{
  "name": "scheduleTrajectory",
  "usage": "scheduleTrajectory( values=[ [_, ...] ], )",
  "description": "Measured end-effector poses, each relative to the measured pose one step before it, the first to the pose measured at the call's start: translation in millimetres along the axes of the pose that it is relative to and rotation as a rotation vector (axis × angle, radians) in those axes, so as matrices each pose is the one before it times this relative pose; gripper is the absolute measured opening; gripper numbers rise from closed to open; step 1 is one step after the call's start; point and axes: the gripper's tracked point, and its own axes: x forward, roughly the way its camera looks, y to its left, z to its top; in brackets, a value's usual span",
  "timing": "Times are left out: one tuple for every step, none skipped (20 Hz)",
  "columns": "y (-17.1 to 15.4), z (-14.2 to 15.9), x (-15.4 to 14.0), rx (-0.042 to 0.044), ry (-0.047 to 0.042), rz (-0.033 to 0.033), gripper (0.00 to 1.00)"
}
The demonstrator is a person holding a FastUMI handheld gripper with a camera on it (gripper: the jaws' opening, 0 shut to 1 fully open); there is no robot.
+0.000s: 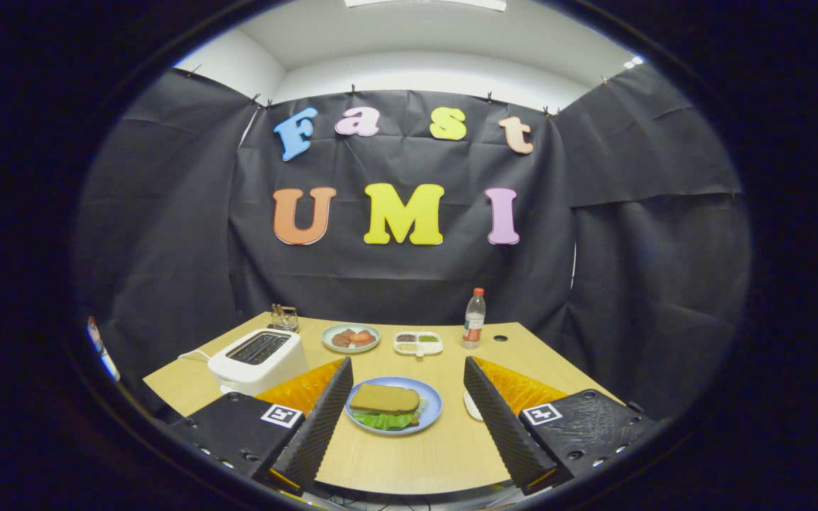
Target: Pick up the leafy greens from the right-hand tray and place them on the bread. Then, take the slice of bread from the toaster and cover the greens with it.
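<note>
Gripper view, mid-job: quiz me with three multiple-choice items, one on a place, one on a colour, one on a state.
1. Where is the blue plate?
A. on the toaster
B. between the fingers, on the table
C. behind the bottle

2. What colour is the bottle's cap?
A. red
B. green
C. black

3. How do the gripper's fingers stand?
A. shut on the bread
B. shut on nothing
C. open, holding nothing

Answers:
1 B: the plate lies on the table between the two fingers.
2 A: the bottle beyond the plate has a red cap.
3 C: the gripper is spread wide, and the bread rests over the greens on the plate.
</note>
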Motion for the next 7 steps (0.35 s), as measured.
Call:
scheduleTrajectory(
  values=[
    [0.61,4.0,-8.38,-0.00683,-0.01263,0.00292,0.96],
    [-1.49,1.54,-6.74,0.00046,-0.00806,0.00106,0.96],
    [-2.32,1.43,-7.06,0.00702,-0.01184,-0.00373,0.96],
    [-4.48,1.68,-5.62,0.00783,-0.0068,-0.01019,0.96],
    [-5.43,-0.27,-5.82,0.0066,-0.00502,-0.01251,0.95],
    [-3.57,-1.16,-3.43,0.00566,-0.00617,-0.00844,0.95],
    [-2.05,-1.23,-2.37,0.00271,-0.00025,-0.00454,0.95]
  ],
)
